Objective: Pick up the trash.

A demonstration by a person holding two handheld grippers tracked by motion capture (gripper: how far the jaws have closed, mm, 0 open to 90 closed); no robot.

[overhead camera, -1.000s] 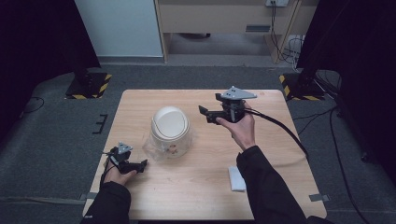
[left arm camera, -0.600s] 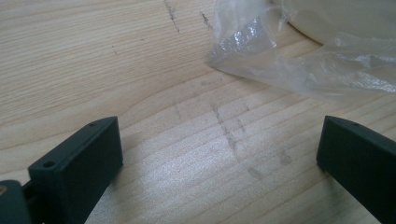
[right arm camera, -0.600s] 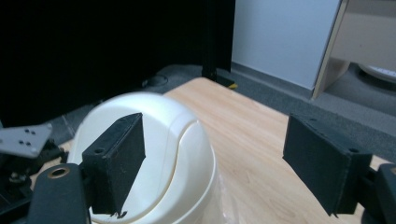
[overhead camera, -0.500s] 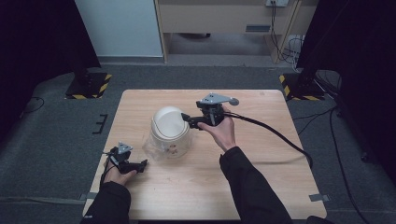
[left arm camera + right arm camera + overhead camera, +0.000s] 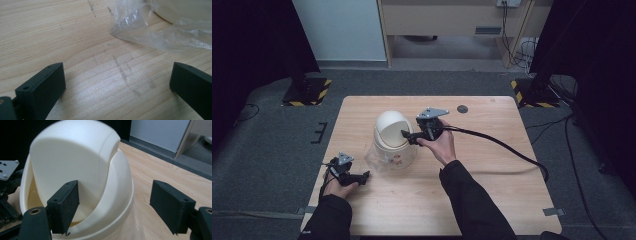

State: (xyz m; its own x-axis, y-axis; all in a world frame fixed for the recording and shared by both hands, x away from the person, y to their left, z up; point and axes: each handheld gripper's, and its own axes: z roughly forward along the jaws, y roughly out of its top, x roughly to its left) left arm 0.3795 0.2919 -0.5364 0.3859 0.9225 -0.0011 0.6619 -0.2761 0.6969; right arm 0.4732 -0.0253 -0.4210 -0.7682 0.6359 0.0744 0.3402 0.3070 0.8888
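My right fingers parted at the bin's swing lid, my left ones spread wide and grasping nothing.

On the wooden surface (image 5: 492, 150) stands a small cream bin (image 5: 392, 145) with a domed swing lid (image 5: 391, 126), a clear plastic bag (image 5: 374, 159) spilling out around its base. My right gripper (image 5: 408, 135) reaches in from the bin's right side, fingers (image 5: 65, 207) released; in the right gripper view one of them sits against the tilted lid (image 5: 72, 160) at the rim opening, though I cannot tell for sure whether it touches. The other hangs out past the bin's side over bare wood. My left gripper (image 5: 362, 176) lies low near the front-left corner, just short of the bag. In the left gripper view its fingers (image 5: 45, 85) stand well apart, the crinkled bag (image 5: 150, 32) ahead of them.
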